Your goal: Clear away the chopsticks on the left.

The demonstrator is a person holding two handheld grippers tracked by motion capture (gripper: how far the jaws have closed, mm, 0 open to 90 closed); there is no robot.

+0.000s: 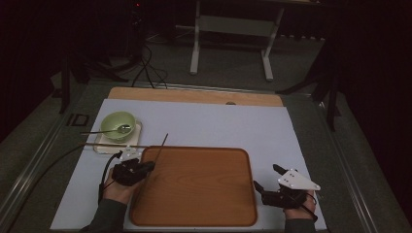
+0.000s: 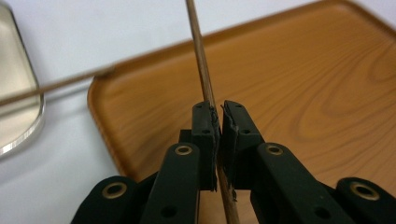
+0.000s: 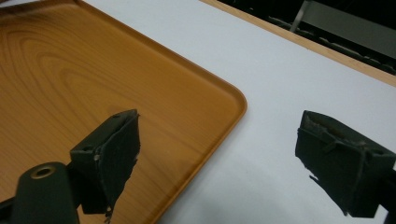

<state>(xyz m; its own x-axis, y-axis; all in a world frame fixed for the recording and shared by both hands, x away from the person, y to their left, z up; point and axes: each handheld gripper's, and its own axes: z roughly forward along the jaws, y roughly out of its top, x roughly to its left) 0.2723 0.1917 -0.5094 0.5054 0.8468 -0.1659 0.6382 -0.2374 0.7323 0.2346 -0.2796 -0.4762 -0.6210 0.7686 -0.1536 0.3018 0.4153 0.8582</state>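
The chopstick (image 2: 201, 70) is pinched between the closed jaws of the left gripper (image 2: 218, 122) over the wooden tray's (image 1: 194, 213) near-left corner, a grip the high view blurs, while the right gripper (image 3: 215, 158) gapes wide, holding nothing.

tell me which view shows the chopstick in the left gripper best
The left gripper view: the chopstick runs large and sharp between the shut left gripper. The high view gives a thin dark line; the right gripper view looks elsewhere.
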